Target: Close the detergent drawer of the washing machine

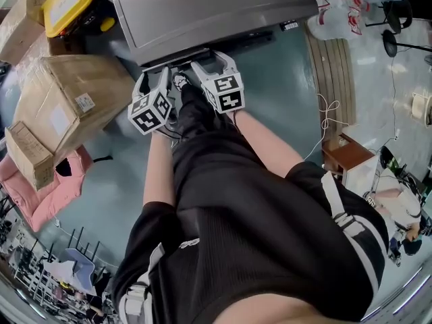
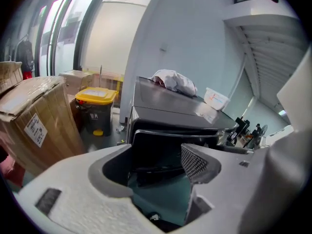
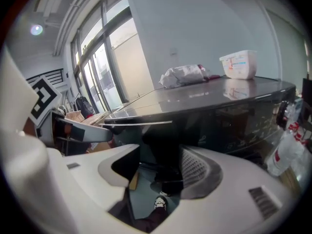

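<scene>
Because the drawer [image 2: 170, 140] juts out of the washer [image 2: 175, 106] at its near left, the left gripper [image 2: 158, 161] and right gripper [image 3: 161, 167] hang just before it, fingers [image 2: 196, 162] spread and empty, probably lining up to push it shut.

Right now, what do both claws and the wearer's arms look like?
Left claw and right claw: white moulded shells, grey inner faces, a dark mesh-textured pad. Each carries a marker cube of black-and-white squares. Sleeves short, black with white stripes; forearms bare.
</scene>
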Available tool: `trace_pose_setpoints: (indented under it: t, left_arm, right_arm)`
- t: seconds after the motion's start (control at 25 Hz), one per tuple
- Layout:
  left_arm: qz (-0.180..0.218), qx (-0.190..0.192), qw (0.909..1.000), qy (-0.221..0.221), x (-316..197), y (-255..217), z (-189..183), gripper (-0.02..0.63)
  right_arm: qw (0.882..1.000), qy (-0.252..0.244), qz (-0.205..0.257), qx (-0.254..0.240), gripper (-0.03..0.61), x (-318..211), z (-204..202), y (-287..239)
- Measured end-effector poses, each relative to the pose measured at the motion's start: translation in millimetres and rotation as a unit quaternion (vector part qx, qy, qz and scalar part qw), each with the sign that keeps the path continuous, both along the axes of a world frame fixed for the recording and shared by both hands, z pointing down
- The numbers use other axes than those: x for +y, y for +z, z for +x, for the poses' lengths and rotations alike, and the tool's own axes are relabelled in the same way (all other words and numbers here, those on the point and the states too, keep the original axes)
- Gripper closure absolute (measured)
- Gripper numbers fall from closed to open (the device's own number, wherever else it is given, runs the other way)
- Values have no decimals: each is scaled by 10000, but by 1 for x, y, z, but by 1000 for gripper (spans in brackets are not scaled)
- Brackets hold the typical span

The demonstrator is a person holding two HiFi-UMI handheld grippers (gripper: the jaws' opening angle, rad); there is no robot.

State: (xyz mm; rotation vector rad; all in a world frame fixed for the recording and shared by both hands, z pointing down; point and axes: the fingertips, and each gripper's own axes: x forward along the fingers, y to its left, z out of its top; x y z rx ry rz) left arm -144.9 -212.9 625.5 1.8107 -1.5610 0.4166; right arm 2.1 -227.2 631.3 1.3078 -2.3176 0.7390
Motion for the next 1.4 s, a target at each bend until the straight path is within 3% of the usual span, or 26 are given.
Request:
trace_pose_setpoints:
  t: [0.24, 0.56, 1.4]
  left_arm:
    - [25, -291, 9996, -65, 1, -7, -1, 316]
    - [-38, -192, 9994, -270, 0, -6, -1, 318]
    - [-87, -130, 9993, -334, -6, -6, -1, 314]
  right_arm:
    - [9986, 522, 17, 108, 371, -4, 11, -9]
    - [9946, 948, -312, -277, 399, -3, 8, -7]
    - [9924, 1184, -283, -163, 405, -8, 7, -9]
